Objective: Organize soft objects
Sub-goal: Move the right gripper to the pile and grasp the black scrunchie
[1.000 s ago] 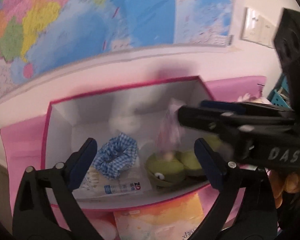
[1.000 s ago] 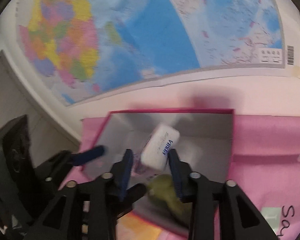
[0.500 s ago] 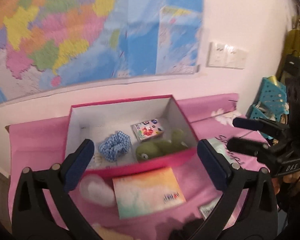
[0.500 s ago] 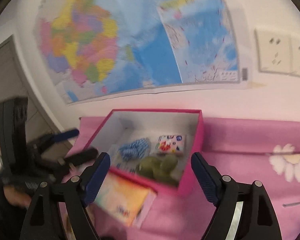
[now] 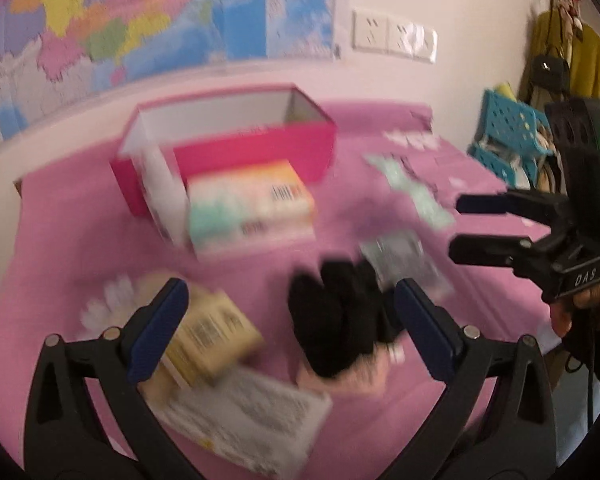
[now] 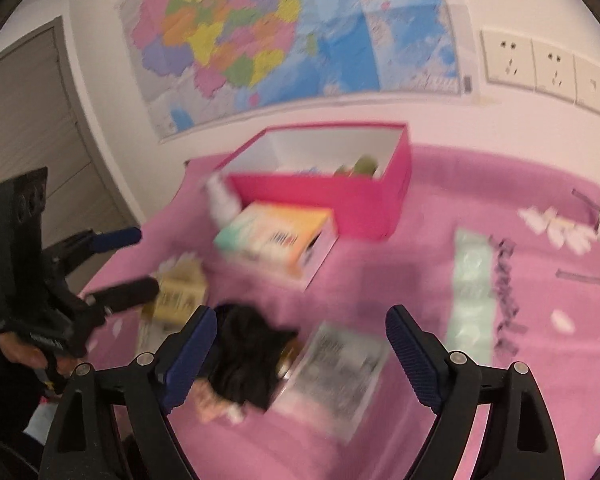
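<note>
Right wrist | fingers [image 6: 204,344] apart | black cloth [image 6: 244,360], seemingly, beside left finger

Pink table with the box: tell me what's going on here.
A person holds a gripper in each hand, sorting soft things into the pink box, where something green already lies. Both the left gripper and the right gripper are open and empty; the right one's jaws have just been opening. They hang over the items on the pink cloth: a black fabric bundle, a colourful packet by the box, and smaller packets.
</note>
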The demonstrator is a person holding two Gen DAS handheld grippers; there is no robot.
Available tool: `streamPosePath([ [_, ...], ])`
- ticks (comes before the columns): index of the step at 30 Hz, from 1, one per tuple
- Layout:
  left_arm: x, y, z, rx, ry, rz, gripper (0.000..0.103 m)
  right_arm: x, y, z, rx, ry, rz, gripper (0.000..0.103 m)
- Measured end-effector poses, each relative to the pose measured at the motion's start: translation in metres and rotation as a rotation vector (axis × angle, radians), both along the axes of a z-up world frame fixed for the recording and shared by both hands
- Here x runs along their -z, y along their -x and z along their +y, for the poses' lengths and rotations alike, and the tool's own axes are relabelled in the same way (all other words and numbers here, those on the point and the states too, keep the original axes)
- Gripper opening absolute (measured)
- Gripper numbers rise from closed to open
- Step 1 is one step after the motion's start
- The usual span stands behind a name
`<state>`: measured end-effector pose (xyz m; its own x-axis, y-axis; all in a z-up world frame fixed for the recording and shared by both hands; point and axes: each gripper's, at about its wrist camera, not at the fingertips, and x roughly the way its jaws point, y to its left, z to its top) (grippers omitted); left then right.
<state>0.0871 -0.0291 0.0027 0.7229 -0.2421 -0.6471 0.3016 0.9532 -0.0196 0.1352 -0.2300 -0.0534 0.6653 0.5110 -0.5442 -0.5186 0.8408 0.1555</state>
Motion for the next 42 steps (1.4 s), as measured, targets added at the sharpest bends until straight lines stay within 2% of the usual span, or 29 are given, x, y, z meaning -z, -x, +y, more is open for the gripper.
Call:
streamPosePath([
  [2,0.012,0.007,-0.002,0.007,0.004,0.018,0.103,0.011,0.007,0.007,-0.019,0.011,0.017,0.088],
  [5,0.024,0.008,0.0,0.002,0.065,0.055,0.103,0.024,0.016,0.017,-0.049,0.023,0.035,0.088],
  [11,0.045,0.004,-0.004,0.007,0.053,0.107,0.103,0.035,0.014,0.031,-0.055,0.027,0.061,0.088],
  [16,0.048,0.001,-0.013,0.041,0.031,0.1,0.103,0.046,0.005,0.039,-0.06,0.042,0.101,0.087],
  [19,0.051,-0.002,-0.019,0.051,0.011,0.098,0.103,0.051,0.0,0.042,-0.071,0.031,0.124,0.08],
  [20,0.052,-0.003,-0.021,0.057,0.005,0.099,0.101,0.052,-0.002,0.043,-0.071,0.032,0.132,0.073],
  [23,0.055,-0.007,-0.026,0.063,-0.015,0.11,0.092,0.057,-0.006,0.046,-0.079,0.034,0.155,0.059],
  [25,0.059,-0.01,-0.028,0.062,-0.021,0.127,0.082,0.06,-0.009,0.048,-0.086,0.04,0.169,0.054],
  [26,0.061,-0.011,-0.028,0.065,-0.022,0.136,0.076,0.061,-0.01,0.049,-0.088,0.041,0.173,0.048],
  [29,0.065,-0.014,-0.028,0.065,-0.007,0.155,0.073,0.064,-0.011,0.052,-0.099,0.046,0.189,0.038],
  [31,0.066,-0.015,-0.028,0.069,0.009,0.164,0.065,0.064,-0.011,0.052,-0.105,0.046,0.194,0.032],
  [33,0.067,-0.017,-0.026,0.075,0.025,0.175,0.051,0.064,-0.011,0.052,-0.111,0.036,0.198,0.023],
  [35,0.066,-0.016,-0.024,0.078,0.036,0.174,0.049,0.064,-0.013,0.053,-0.117,0.041,0.204,0.015],
  [38,0.063,-0.016,-0.019,0.078,0.058,0.172,0.041,0.064,-0.013,0.053,-0.121,0.03,0.205,0.009],
  [42,0.057,-0.014,-0.014,0.079,0.073,0.158,0.029,0.06,-0.012,0.049,-0.113,0.011,0.197,0.008],
])
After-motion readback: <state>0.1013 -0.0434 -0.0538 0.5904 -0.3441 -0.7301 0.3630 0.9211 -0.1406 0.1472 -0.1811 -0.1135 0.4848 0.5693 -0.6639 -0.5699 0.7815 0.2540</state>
